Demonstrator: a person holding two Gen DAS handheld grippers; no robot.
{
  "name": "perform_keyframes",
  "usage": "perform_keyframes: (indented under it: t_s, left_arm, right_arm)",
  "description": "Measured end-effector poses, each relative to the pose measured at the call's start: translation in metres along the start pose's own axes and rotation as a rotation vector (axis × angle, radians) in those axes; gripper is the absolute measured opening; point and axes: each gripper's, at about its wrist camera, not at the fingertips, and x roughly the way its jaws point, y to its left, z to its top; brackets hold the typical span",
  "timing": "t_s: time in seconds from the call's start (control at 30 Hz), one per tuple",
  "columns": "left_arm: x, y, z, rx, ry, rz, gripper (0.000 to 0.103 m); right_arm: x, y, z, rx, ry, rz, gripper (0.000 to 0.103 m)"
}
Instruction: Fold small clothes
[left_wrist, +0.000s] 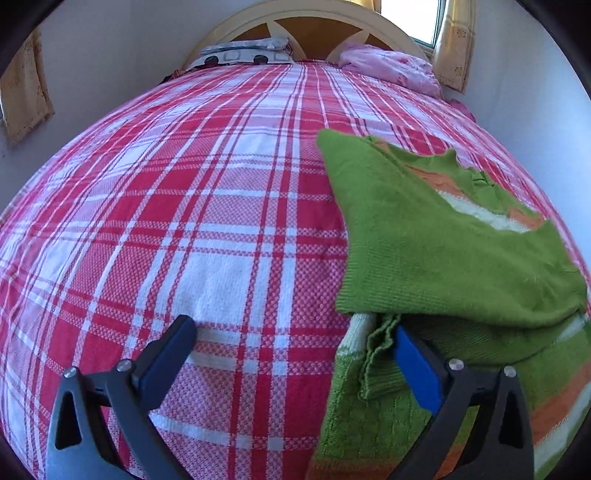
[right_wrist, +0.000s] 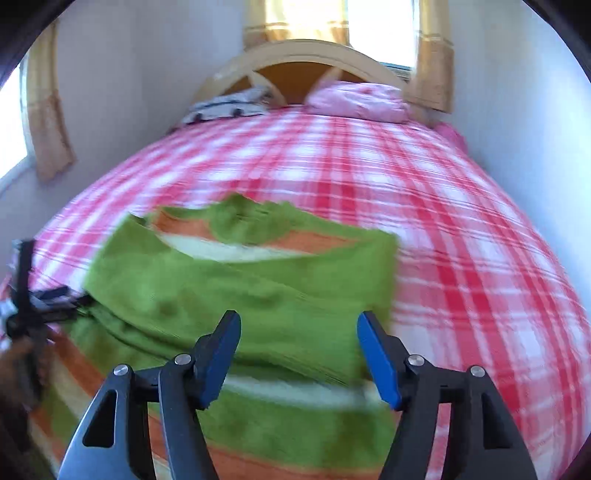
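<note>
A small green sweater with orange and white stripes (left_wrist: 443, 251) lies on the red and white plaid bed cover (left_wrist: 207, 206), with both sleeves folded in over its body. My left gripper (left_wrist: 291, 332) is open at the sweater's left edge; its right finger (left_wrist: 413, 365) touches the knit near a sleeve cuff and its left finger is over the cover. My right gripper (right_wrist: 297, 332) is open and empty just above the sweater's (right_wrist: 236, 295) lower half. The left gripper also shows in the right wrist view (right_wrist: 48, 299), at the sweater's left edge. That view is blurred.
Pillows, one patterned (left_wrist: 243, 55) and one pink (left_wrist: 388, 66), lie at the wooden headboard (left_wrist: 310, 26). White walls close in on both sides. Yellow curtains (left_wrist: 454, 40) hang by the window behind the headboard.
</note>
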Motion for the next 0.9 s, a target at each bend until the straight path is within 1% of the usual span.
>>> perform_keyframes:
  t_s: [0.07,0.1,0.13,0.17,0.2,0.23,0.33,0.37,0.4,0.43,0.5,0.57,0.6,0.63,0.67,0.7,0.73,0.8,0.83,0.9]
  left_arm:
    - [-0.001,0.002,0.000,-0.009,-0.004,-0.008,0.103]
    - [-0.001,0.002,0.000,-0.006,-0.003,-0.005,0.103]
    - [0.000,0.001,0.000,-0.004,-0.003,-0.002,0.103]
    - [0.000,0.000,0.001,-0.004,-0.003,-0.003,0.103]
    - [0.000,-0.001,0.001,-0.005,-0.003,-0.004,0.103]
    - [-0.001,-0.002,0.000,-0.005,-0.003,-0.004,0.103]
    - [-0.002,-0.004,0.000,-0.006,-0.005,-0.005,0.103]
    - [-0.002,-0.003,0.000,-0.004,-0.005,-0.003,0.103]
    - [-0.002,-0.003,0.000,-0.004,-0.005,-0.003,0.103]
    - [-0.002,-0.003,0.000,-0.005,-0.005,-0.004,0.103]
    - [-0.002,-0.003,0.000,-0.005,-0.005,-0.004,0.103]
    - [-0.002,-0.003,0.000,-0.005,-0.006,-0.005,0.103]
    - [-0.002,-0.003,0.000,-0.007,-0.007,-0.007,0.103]
    - [-0.003,-0.002,0.000,-0.009,-0.009,-0.009,0.103]
    - [-0.004,-0.002,-0.001,-0.009,-0.011,-0.012,0.103]
    - [-0.005,-0.001,-0.001,-0.010,-0.012,-0.014,0.103]
    - [-0.007,-0.001,-0.002,-0.011,-0.014,-0.014,0.103]
    - [-0.012,-0.001,-0.005,-0.006,-0.018,-0.017,0.103]
    - [-0.014,-0.002,-0.007,0.003,-0.015,-0.016,0.103]
    - [-0.020,-0.005,-0.010,0.023,-0.019,-0.017,0.103]
  right_arm:
    - [0.019,0.001,-0.001,0.026,0.050,0.055,0.066]
    - [0.031,-0.002,-0.006,0.052,0.088,0.065,0.062]
    - [0.039,-0.004,-0.011,0.066,0.123,0.053,0.048]
    - [0.045,-0.007,-0.019,0.074,0.154,0.024,0.041]
    - [0.045,-0.011,-0.029,0.065,0.154,-0.002,0.031]
    - [0.042,-0.011,-0.035,0.042,0.139,-0.008,0.029]
    - [0.029,-0.004,-0.038,-0.007,0.137,-0.076,0.030]
    - [0.025,0.000,-0.035,-0.020,0.129,-0.100,0.031]
    - [0.020,0.010,-0.029,-0.045,0.100,-0.122,0.031]
    - [0.017,0.017,-0.024,-0.063,0.077,-0.116,0.031]
    - [0.017,0.038,-0.014,-0.101,0.046,-0.061,0.032]
    - [0.029,0.055,-0.011,-0.093,0.071,0.005,0.032]
    - [0.042,0.061,-0.014,-0.080,0.111,0.042,0.032]
    - [0.051,0.064,-0.019,-0.074,0.143,0.049,0.032]
    - [0.057,0.066,-0.026,-0.071,0.156,0.032,0.032]
    - [0.054,0.068,-0.030,-0.080,0.126,0.019,0.032]
    - [0.051,0.067,-0.033,-0.083,0.122,0.014,0.032]
    - [0.043,0.061,-0.036,-0.059,0.121,0.030,0.033]
    - [0.040,0.058,-0.038,-0.051,0.119,0.037,0.037]
    - [0.032,0.050,-0.041,-0.036,0.108,0.050,0.040]
